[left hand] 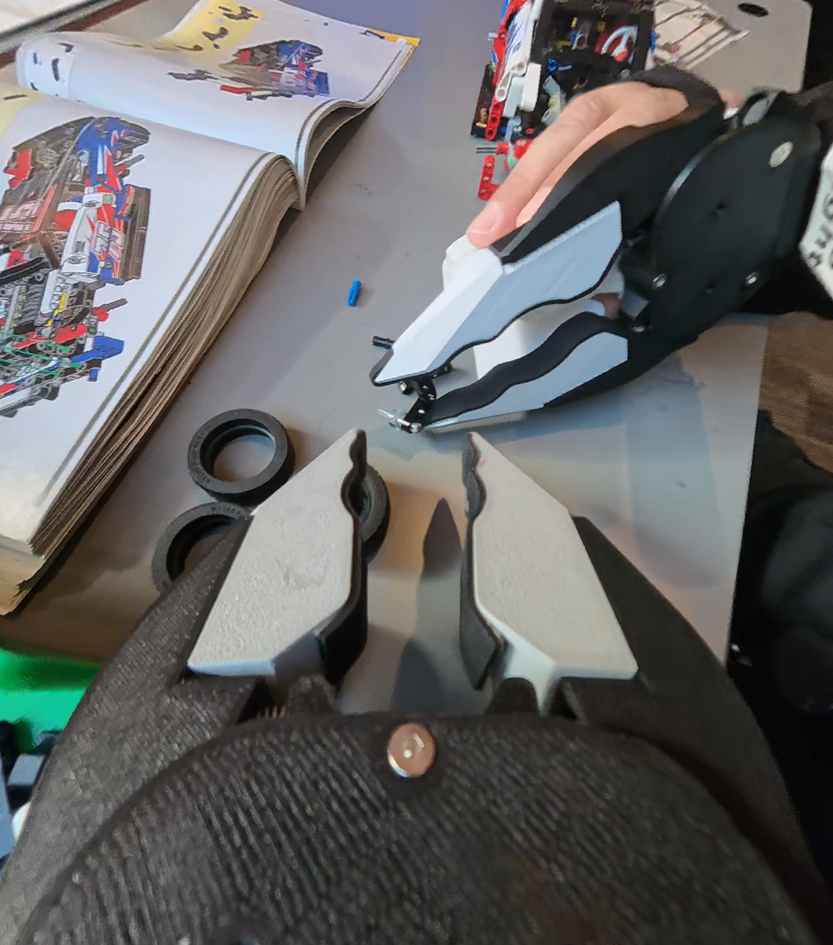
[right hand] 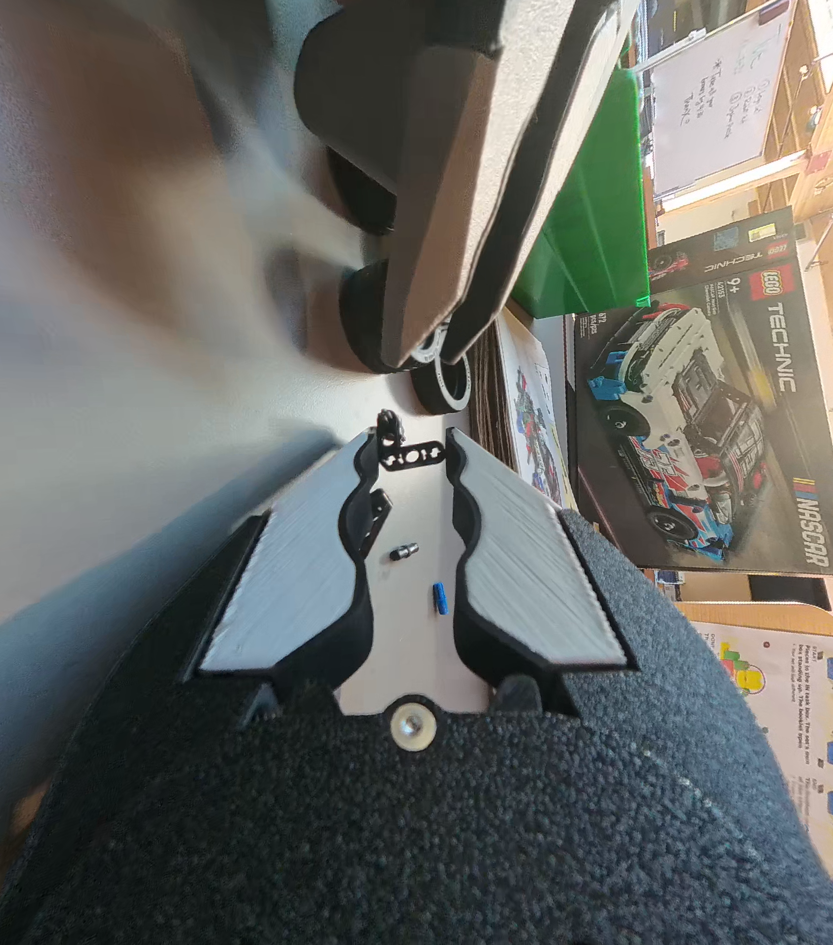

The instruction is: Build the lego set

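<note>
Landmark: I take the open instruction booklet (left hand: 112, 286) on the grey table (left hand: 608, 511) as my reference.
Left gripper (left hand: 414, 450): my fingers stand well apart with nothing between them — the tips hover just off the booklet's near right corner.
Tyres: one black tyre (left hand: 240, 455) lies flat against the booklet's edge; a second tyre (left hand: 189, 542) sits just nearer me, and a third tyre (left hand: 371, 506) is half hidden behind my left finger.
Right gripper (left hand: 404, 404): jaws partly open around a small black lego beam assembly (right hand: 406, 452); the beam spans the tips, but I cannot tell whether it is truly pinched.
Loose parts: a blue pin (left hand: 354, 293) and a black pin (right hand: 404, 552) lie to the booklet's right.
Model: the half-built lego car (left hand: 557, 66) stands beyond the booklet's far right corner.
</note>
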{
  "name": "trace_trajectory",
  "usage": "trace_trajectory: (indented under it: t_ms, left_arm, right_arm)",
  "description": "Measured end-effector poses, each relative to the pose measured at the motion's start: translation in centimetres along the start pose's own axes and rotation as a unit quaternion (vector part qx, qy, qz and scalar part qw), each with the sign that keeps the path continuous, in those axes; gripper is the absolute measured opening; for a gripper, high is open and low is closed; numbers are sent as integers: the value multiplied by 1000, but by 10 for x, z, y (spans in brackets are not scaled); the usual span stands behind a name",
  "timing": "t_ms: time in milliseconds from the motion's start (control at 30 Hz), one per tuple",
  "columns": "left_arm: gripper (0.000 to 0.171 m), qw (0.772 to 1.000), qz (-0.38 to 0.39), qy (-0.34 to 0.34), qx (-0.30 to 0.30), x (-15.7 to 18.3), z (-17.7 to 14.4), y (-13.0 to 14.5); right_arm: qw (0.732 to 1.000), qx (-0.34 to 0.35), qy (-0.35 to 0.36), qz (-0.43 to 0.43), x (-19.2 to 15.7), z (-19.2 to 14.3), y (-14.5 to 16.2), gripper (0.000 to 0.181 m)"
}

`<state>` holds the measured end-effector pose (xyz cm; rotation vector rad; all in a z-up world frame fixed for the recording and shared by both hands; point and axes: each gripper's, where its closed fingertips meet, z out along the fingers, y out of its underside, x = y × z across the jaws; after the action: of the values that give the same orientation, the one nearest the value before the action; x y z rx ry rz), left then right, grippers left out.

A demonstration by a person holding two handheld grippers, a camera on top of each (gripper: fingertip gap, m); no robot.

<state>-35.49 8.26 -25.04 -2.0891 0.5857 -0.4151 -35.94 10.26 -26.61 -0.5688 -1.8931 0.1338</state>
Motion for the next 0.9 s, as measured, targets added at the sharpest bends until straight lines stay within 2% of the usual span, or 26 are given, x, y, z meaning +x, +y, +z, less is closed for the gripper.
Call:
trace_trajectory:
  t_ms: [167,300,700,733,767,900]
  left_arm:
    - [35,998,-38,38,10,6,4,-11]
    - [30,996,-62,57,-10,8,11,-6]
    - [15,994,-3,87,-68,22,18,4]
    - [11,994,-1,85,-74,22,18,6]
    - [1,993,5,84,-79,23,18,9]
    - [0,991,22,43,-125,18,27,29]
  right_arm:
    - [1000,8,2,6,2,-2,-3,25]
    - [1000,18,7,5,2,-4,-7,25]
    - [999,28,1,-21,-5,-8,-14,28]
    - [999,28,-3,-23,-7,-7,-14,30]
    - [999,23,-6,-25,-8,-6,-12,31]
    - [1000,18,-9,-19,-8,-4,-7,29]
